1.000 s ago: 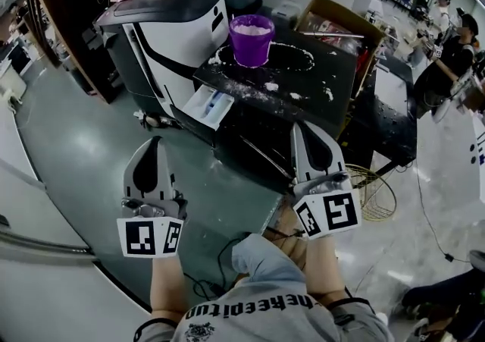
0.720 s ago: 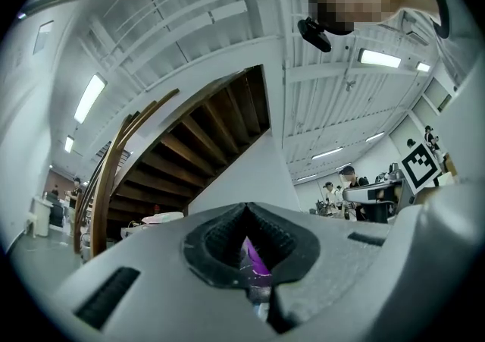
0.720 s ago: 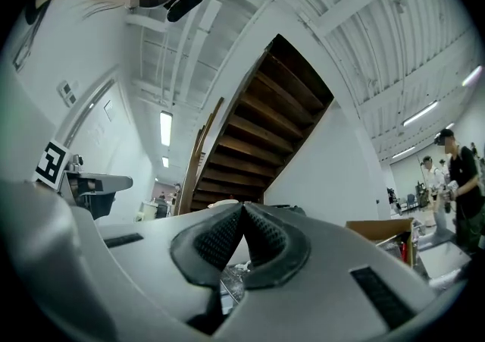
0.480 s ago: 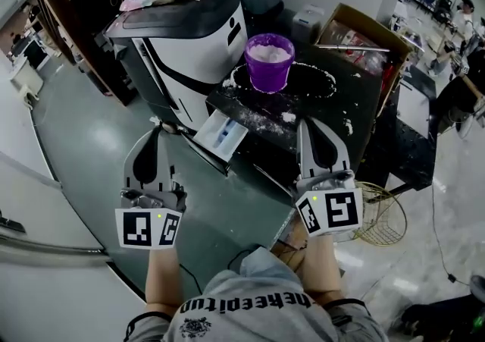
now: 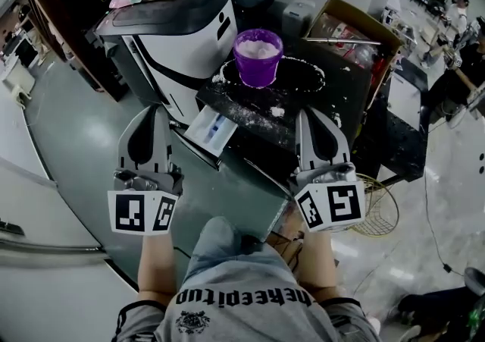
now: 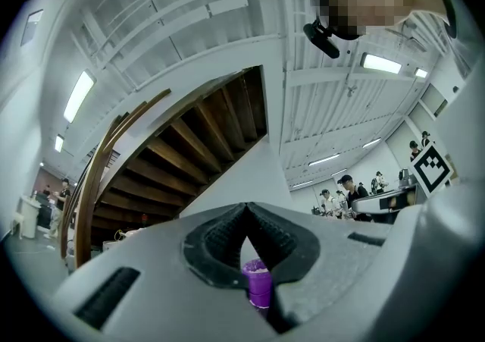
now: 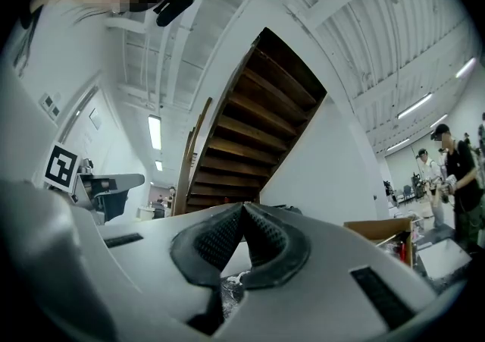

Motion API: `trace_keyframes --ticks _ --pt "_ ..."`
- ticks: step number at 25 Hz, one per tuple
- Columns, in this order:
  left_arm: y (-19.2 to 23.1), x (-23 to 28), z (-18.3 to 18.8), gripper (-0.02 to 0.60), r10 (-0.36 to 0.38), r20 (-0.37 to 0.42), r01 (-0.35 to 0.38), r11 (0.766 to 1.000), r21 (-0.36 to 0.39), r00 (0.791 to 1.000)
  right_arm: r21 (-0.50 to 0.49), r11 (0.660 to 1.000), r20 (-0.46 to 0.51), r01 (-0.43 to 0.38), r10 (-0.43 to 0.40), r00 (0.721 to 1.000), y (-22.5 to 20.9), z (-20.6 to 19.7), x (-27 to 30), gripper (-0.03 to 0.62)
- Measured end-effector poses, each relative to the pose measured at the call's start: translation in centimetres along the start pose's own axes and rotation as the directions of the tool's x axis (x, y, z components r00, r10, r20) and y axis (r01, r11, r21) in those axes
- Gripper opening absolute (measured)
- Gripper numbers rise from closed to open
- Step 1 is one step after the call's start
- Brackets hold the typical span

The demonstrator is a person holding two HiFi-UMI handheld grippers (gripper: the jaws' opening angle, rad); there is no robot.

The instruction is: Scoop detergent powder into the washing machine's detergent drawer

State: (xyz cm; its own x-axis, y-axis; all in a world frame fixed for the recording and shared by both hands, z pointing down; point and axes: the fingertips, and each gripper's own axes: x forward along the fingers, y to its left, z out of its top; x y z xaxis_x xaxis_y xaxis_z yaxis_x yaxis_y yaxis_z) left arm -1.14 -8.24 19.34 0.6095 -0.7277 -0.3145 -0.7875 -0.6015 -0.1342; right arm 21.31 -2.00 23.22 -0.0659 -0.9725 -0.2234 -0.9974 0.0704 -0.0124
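Note:
The white and black washing machine [image 5: 176, 33] stands ahead on the left, and its detergent drawer [image 5: 211, 127] is pulled out toward me. A purple cup [image 5: 258, 56] full of white powder sits on the black table [image 5: 318, 83] beside the machine. My left gripper [image 5: 154, 110] hangs over the floor just left of the drawer, shut with nothing in it. My right gripper [image 5: 311, 113] hovers at the table's near edge, also shut and holding nothing. In the left gripper view the purple cup [image 6: 258, 284] shows through the gap below the closed tips.
Spilled powder [image 5: 267, 104] dusts the table around the cup. A cardboard box [image 5: 356, 26] stands behind the table and a gold wire basket [image 5: 379, 210] lies on the floor at the right. People [image 5: 464, 33] stand far right. A wooden stair rail [image 5: 45, 22] runs along the left.
The head view has swayed slightly. Both grippers have lifted a little toward the machine and table, and both have stayed shut.

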Motion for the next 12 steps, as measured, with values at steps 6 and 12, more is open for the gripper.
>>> trace_keyframes --ticks 6,12 --pt "-0.2 2.2 -0.5 0.003 -0.049 0.028 0.049 0.999 -0.014 0.998 -0.012 0.999 -0.028 0.038 -0.038 0.999 -0.6 -0.5 0.5 0.000" --pt "1.4 5.7 -2.6 0.003 -0.097 0.036 0.099 0.995 -0.032 0.995 -0.018 0.995 -0.043 0.100 -0.101 0.994 -1.9 -1.1 3.7 0.000"
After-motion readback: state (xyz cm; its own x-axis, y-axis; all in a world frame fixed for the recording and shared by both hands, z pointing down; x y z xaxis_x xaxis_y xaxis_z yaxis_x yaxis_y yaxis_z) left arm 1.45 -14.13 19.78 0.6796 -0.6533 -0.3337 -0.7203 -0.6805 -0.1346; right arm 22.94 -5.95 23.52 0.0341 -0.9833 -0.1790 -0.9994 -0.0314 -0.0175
